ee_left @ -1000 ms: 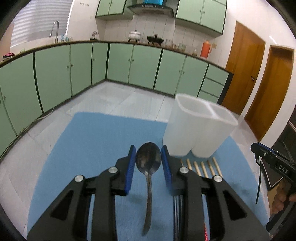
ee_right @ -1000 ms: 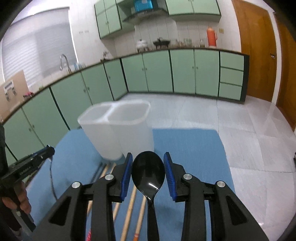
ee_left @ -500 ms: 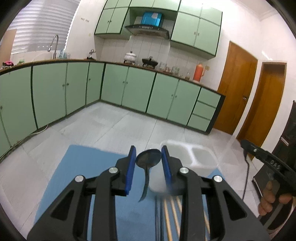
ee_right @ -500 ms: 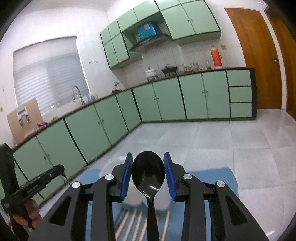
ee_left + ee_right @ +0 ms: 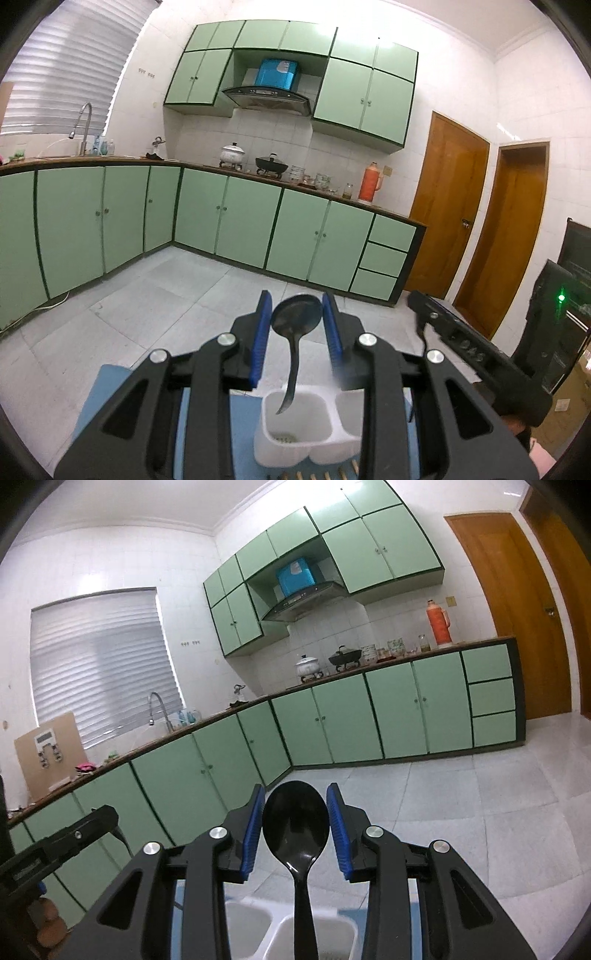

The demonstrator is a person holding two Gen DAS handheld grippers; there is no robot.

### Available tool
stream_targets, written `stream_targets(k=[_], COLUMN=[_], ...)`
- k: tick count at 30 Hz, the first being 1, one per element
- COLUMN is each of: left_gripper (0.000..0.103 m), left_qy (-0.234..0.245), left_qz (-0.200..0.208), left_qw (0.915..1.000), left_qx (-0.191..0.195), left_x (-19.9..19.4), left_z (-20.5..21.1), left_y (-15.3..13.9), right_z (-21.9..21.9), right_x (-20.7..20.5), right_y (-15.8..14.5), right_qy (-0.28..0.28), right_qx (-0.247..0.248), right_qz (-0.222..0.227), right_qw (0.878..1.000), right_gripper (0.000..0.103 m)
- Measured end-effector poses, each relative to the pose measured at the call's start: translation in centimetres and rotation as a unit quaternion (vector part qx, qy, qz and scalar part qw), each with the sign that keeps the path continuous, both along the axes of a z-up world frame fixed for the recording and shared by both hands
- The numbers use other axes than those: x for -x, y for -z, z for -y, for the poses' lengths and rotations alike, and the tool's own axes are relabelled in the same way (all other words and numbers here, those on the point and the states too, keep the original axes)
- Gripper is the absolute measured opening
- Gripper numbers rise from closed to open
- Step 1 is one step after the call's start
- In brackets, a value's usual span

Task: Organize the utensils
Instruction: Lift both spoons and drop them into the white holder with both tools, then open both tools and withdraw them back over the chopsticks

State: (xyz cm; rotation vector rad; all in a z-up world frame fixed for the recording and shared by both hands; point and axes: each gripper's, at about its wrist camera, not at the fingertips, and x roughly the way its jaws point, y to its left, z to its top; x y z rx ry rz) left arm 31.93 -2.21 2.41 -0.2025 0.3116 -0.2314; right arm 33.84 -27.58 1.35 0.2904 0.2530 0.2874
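Currently my left claw (image 5: 297,320), narrowly open, is pinching a dull metal spoon (image 5: 295,319) by its oval bowl, curved handle dangling over the white plastic two-compartment holder (image 5: 295,450). Right claw (image 5: 295,814) is likewise clamping a glossy black plastic spoon (image 5: 295,821) above that holder (image 5: 332,938).

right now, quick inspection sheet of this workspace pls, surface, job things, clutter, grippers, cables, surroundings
surface: blue mat on pale floor tiles.
job's things: white two-compartment holder on the mat; metal spoon; black spoon; wooden chopsticks lying in front of the holder.
clutter: nothing seen.
grippers: left gripper clamps the metal spoon by its bowl, handle hanging over the holder's left compartment; right gripper clamps the black spoon above the holder.
cables: white cable at the cabinet base.
surroundings: green cabinets, wooden doors.
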Motion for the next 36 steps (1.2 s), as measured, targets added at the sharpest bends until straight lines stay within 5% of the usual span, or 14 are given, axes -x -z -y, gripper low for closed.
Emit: stream_targets(k=[8, 18, 21, 36], left_gripper=[0.027, 0.028, 0.044, 0.072], left_qy=[0.013, 0.017, 0.018, -0.001], left_qz=[-0.056, -0.093, -0.097, -0.073], left_qw=[0.9983, 0.9952, 0.9949, 0.9963], left_qx=[-0.009, -0.026, -0.02, -0.044], left_x=[-3.6, -4.0, -3.5, 3.3], left_z=[1.7, 1.3, 0.8, -1.5], left_y=[5.4, 9.7, 10.1, 9.0], right_z=[-0.6, 0.0, -0.1, 1.5], right_x=[-3.6, -0.8, -0.2, 7.9], right_y=[4.8, 7.9, 8.3, 8.1], right_qy=[0.014, -0.013, -0.021, 0.016], right_qx=[0.005, -0.01, 0.002, 0.03], right_qz=[-0.038, -0.061, -0.067, -0.087], right_qw=[0.999, 0.998, 0.998, 0.996], right_gripper=[0.034, 0.035, 0.036, 0.078])
